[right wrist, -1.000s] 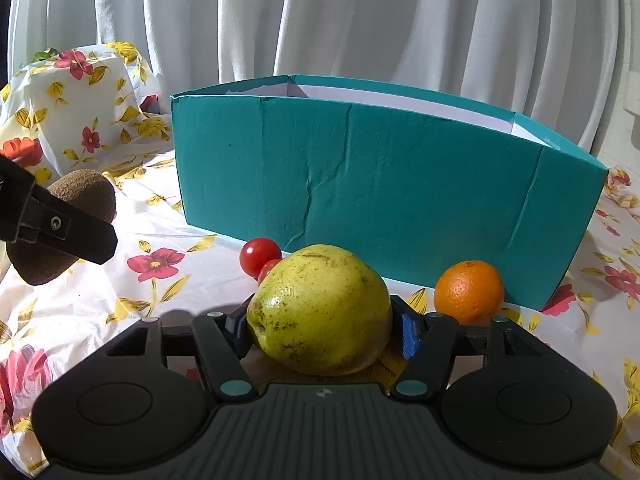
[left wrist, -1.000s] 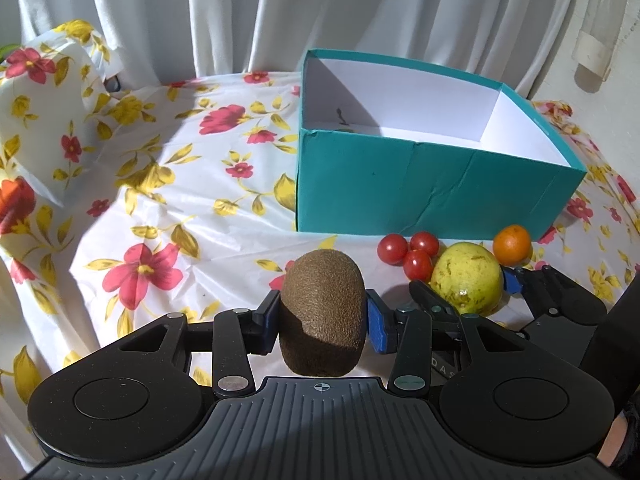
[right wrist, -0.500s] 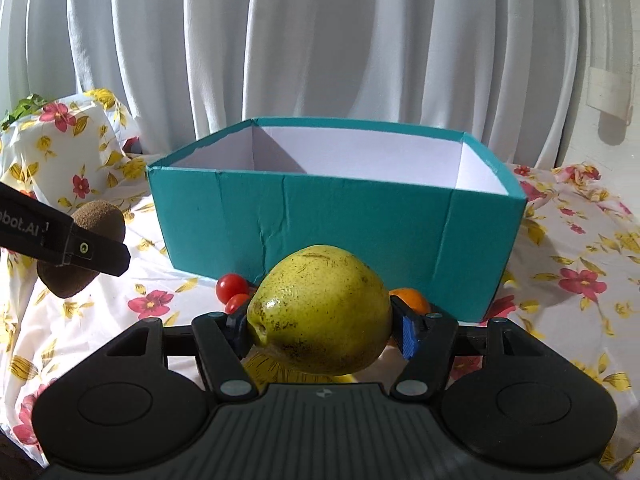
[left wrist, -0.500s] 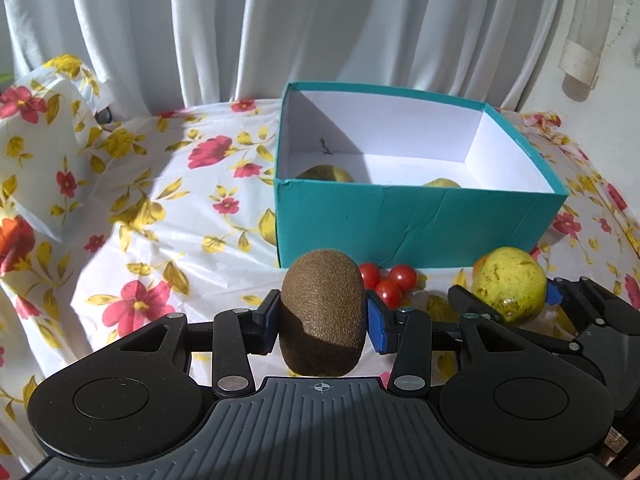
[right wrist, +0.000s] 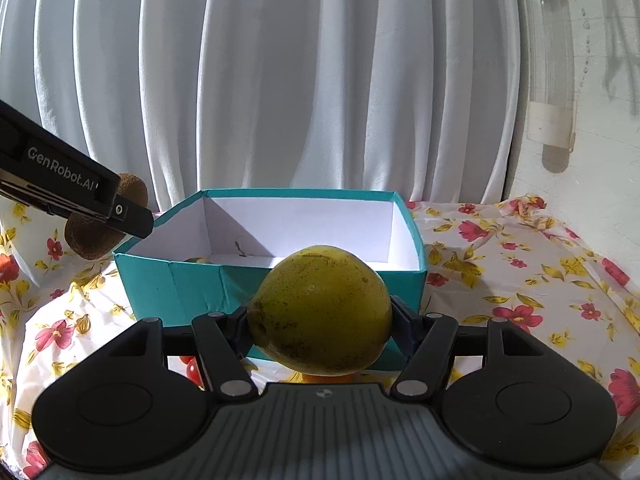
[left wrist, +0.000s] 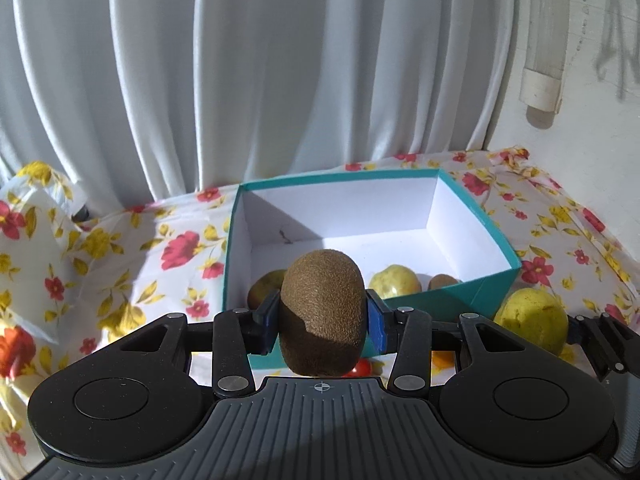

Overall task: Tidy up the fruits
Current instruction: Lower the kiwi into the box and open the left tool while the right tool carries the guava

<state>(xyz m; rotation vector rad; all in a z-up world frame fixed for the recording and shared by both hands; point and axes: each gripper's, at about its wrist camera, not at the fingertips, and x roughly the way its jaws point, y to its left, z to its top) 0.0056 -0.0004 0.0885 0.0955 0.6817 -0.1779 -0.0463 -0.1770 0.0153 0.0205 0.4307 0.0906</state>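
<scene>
My left gripper (left wrist: 322,322) is shut on a brown kiwi (left wrist: 322,304) and holds it in the air just before the near wall of the teal box (left wrist: 496,236). My right gripper (right wrist: 320,324) is shut on a yellow-green guava (right wrist: 320,316), also raised in front of the box (right wrist: 200,284). In the left wrist view the guava (left wrist: 532,320) and right gripper show at the right. In the right wrist view the kiwi (right wrist: 134,186) and left gripper show at the left. Inside the box lie two yellow-green fruits (left wrist: 394,282) and a small kiwi (left wrist: 442,281).
Cherry tomatoes (left wrist: 362,368) (right wrist: 192,370) and an orange (left wrist: 442,358) lie on the flowered tablecloth (right wrist: 520,264) in front of the box, mostly hidden by the grippers. A white curtain (left wrist: 280,80) hangs behind. A covered bump (left wrist: 28,240) rises at the left.
Both grippers have risen with their fruits, from table level to above the height of the box rim, so the box's inside with its fruits has come into view.
</scene>
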